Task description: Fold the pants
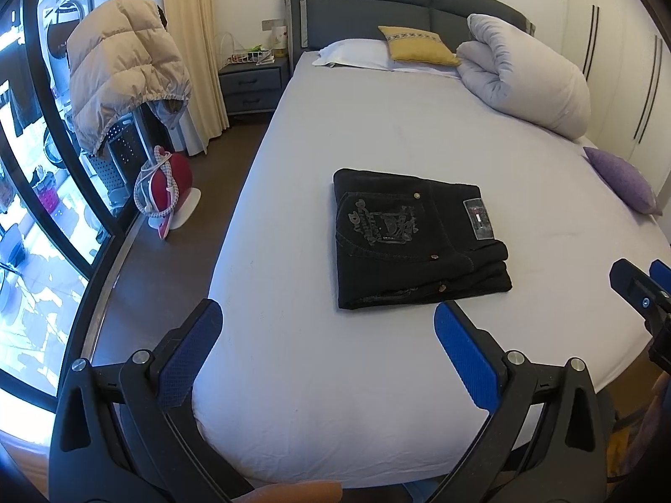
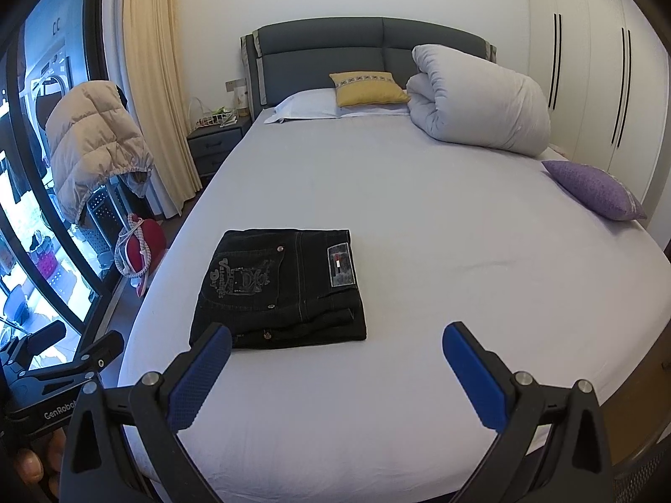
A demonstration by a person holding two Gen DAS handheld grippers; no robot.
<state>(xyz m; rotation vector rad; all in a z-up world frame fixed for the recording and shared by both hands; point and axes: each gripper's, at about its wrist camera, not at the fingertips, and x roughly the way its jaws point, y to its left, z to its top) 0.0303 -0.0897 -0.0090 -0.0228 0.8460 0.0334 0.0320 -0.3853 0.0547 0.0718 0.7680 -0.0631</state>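
Bed (image 2: 419, 251), folded pants (image 2: 276, 289), "GenRobot" left gripper (image 2: 58, 377).

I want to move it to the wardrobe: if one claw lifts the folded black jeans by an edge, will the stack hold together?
Probably not: the folded black denim jeans show several loose layers, so they would likely droop and unfold. Thick denim probably feels fairly heavy. It may drag on the pale bedsheet.

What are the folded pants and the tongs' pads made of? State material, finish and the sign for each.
Pants: apparently black denim, matte; pale contrast stitching, metal rivets and a sewn patch suggest jeans.
Pads on the left tongs: probably blue rubber or soft plastic, matte; a fine dimpled grip texture shows.
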